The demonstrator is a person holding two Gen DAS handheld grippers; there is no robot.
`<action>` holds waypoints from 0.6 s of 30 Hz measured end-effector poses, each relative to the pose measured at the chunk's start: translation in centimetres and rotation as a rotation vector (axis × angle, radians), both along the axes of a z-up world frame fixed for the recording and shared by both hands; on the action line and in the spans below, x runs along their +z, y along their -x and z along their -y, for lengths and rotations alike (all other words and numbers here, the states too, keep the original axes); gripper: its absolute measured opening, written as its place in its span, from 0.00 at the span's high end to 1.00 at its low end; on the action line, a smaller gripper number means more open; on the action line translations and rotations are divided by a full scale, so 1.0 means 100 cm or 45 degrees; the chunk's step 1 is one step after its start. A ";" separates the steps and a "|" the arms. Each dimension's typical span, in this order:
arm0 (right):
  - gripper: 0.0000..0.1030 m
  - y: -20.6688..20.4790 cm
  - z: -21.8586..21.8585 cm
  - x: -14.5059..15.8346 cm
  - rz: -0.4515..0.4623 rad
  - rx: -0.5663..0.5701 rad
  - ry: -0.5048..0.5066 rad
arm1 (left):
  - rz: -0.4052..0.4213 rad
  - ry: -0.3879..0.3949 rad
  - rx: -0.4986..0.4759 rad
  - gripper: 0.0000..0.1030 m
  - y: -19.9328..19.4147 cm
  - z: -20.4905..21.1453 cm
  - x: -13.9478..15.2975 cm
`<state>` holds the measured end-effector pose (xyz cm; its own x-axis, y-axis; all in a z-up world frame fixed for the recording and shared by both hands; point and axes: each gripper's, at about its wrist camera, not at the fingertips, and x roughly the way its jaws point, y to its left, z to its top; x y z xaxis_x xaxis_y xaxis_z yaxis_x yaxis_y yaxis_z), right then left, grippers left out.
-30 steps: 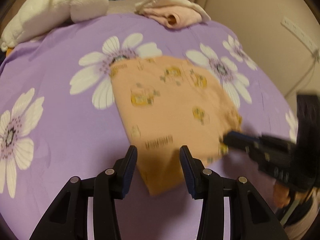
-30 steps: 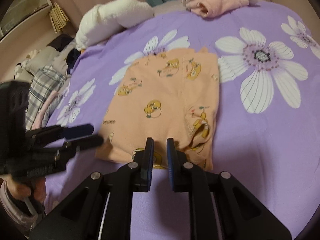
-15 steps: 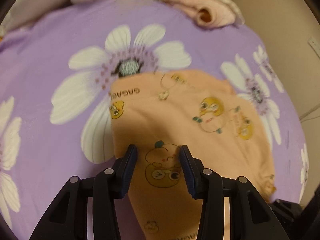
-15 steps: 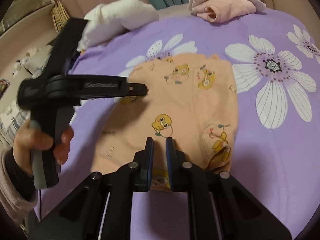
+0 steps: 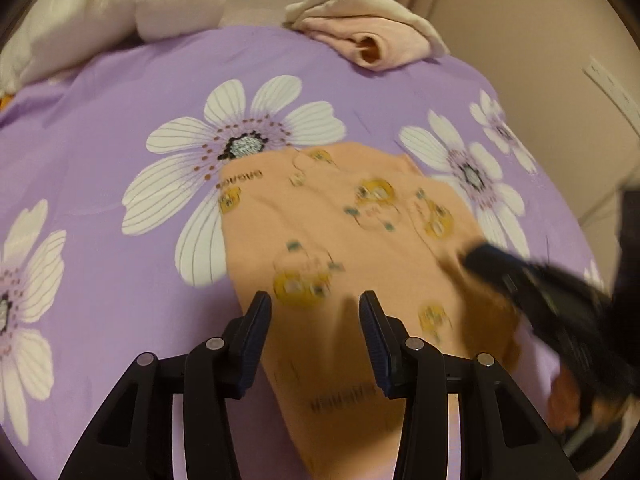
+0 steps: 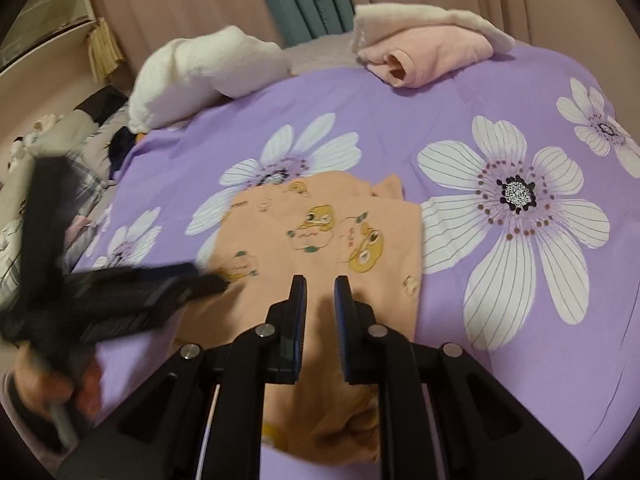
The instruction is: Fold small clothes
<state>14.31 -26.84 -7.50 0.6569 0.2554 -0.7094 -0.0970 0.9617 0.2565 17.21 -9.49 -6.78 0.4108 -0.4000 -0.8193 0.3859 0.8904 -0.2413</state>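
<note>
garment (image 5: 340, 240) lies mid-frame on the sheet (image 5: 100, 140); its near hem now bunches under the right gripper (image 6: 321, 292), whose narrow jaws just eased wider, grip on cloth unclear. left gripper (image 5: 315, 300), released, has drawn back over the lower-left edge. a fold seems to be starting; bare sheet to the left and above.

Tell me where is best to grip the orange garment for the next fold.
Probably the orange garment at its near edge, coming from the person's side: that edge lies loose and rumpled on the purple sheet, while the far part lies flat.
</note>
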 end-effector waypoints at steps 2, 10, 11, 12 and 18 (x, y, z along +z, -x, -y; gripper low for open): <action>0.85 -0.007 0.002 -0.007 -0.040 -0.038 0.044 | 0.006 -0.028 -0.037 0.57 0.014 0.002 -0.003; 0.83 0.002 0.017 -0.019 -0.140 -0.138 -0.035 | -0.019 -0.077 -0.033 0.57 0.033 -0.002 -0.015; 0.83 0.007 0.014 -0.013 -0.117 -0.122 -0.025 | -0.023 -0.068 -0.024 0.57 0.035 -0.005 -0.013; 0.83 0.012 0.012 -0.008 -0.093 -0.104 -0.015 | -0.025 -0.064 -0.021 0.57 0.038 -0.006 -0.013; 0.83 0.043 -0.005 0.001 -0.033 0.004 0.026 | -0.056 -0.052 -0.012 0.57 0.050 -0.007 -0.019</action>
